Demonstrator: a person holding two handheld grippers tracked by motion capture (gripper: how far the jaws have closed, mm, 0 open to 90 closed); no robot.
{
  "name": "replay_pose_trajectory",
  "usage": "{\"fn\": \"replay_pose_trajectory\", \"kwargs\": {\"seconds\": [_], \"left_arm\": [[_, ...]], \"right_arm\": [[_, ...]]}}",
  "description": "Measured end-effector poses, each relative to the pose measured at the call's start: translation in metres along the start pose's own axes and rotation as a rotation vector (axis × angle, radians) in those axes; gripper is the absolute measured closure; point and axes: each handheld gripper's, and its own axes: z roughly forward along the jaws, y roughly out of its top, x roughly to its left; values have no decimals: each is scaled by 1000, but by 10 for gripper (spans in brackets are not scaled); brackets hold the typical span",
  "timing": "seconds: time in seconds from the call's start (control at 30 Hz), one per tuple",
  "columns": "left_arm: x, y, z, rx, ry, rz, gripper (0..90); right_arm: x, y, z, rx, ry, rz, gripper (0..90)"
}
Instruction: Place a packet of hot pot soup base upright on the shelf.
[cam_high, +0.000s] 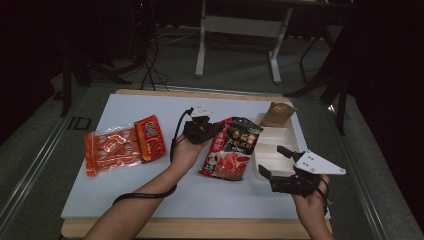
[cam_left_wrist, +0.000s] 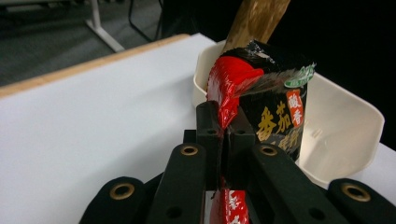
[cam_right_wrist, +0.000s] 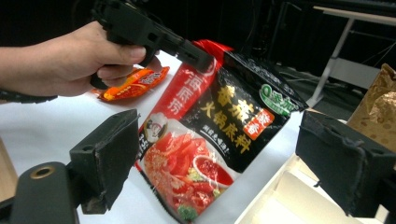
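Note:
A red and black hot-pot soup base pouch (cam_high: 232, 147) hangs tilted over the white board, its lower end near the surface. My left gripper (cam_high: 217, 131) is shut on the pouch's upper left edge. In the left gripper view the two black jaws (cam_left_wrist: 224, 126) pinch the red edge of the pouch (cam_left_wrist: 275, 107). My right gripper (cam_high: 272, 160) stands open over the near end of the white tray (cam_high: 265, 172), with nothing between its pads (cam_right_wrist: 112, 154). In the right gripper view the pouch (cam_right_wrist: 210, 135) hangs ahead of them, held by the left gripper (cam_right_wrist: 154, 35).
Two orange snack packs (cam_high: 125, 145) lie at the left of the board. A crumpled brown bag (cam_high: 277, 114) stands at the far end of the tray. The white tray (cam_left_wrist: 345, 135) has dividers inside. Table legs and cables lie beyond the far edge.

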Motion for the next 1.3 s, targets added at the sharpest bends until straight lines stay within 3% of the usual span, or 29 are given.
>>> {"fn": "replay_pose_trajectory", "kwargs": {"seconds": [0.07, 0.17, 0.33, 0.57, 0.73, 0.9, 1.17, 1.23, 1.3], "left_arm": [[2, 1, -5, -11, -7, -12, 873], [6, 3, -15, -30, -27, -26, 873], [14, 7, -31, -65, -75, -52, 872], [16, 9, -49, -100, -102, -49, 871], [9, 9, -60, -155, -152, -41, 870], [0, 12, -67, -190, -195, -38, 870], [-7, 13, -70, -221, -217, -48, 870], [-8, 12, -70, -229, -227, -47, 869], [-10, 12, -70, -232, -219, -36, 869]], "right_arm": [[-2, 2, 0, 44, -15, 35, 122], [-2, 3, 1, 59, -4, 33, 101], [-3, 10, 4, 52, -6, 57, 100], [-11, 31, 9, 46, -3, 53, 148], [-15, 43, 22, 37, 46, 78, 188], [-18, 52, 35, 29, 100, 104, 258], [-18, 61, 46, 21, 143, 111, 524], [-20, 63, 48, 39, 181, 106, 613], [-20, 64, 48, 41, 189, 101, 634]]}}
